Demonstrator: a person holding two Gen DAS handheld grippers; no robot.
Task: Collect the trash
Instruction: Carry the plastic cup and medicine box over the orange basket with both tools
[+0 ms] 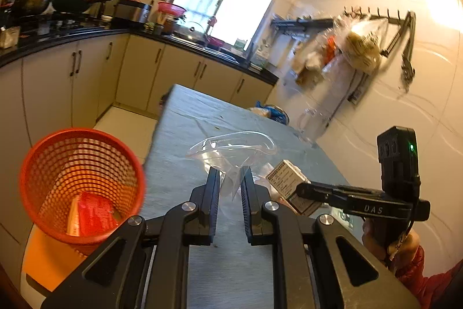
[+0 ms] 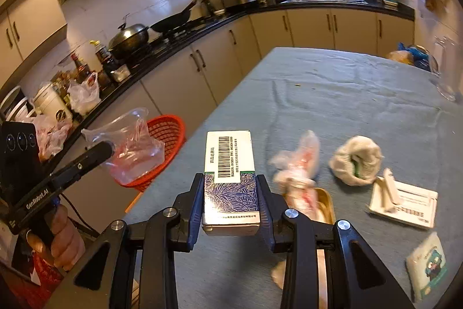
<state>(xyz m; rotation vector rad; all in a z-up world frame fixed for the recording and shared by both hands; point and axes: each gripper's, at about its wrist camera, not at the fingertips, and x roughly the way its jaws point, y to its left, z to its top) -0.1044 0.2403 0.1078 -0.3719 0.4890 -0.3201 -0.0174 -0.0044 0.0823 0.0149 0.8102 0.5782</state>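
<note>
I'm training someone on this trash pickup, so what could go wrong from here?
The clear bag is pinched only by a thin fold in the left gripper, so it may slip before reaching the red basket. The right gripper clamps just the box's near end; it could tip out. The grippers are close and might collide.

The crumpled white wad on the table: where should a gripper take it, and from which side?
Probably from above, pinching across the middle of the wad. It sits as a rounded lump on the table with open cloth around it, and the flat white box lies clear of its sides.
</note>
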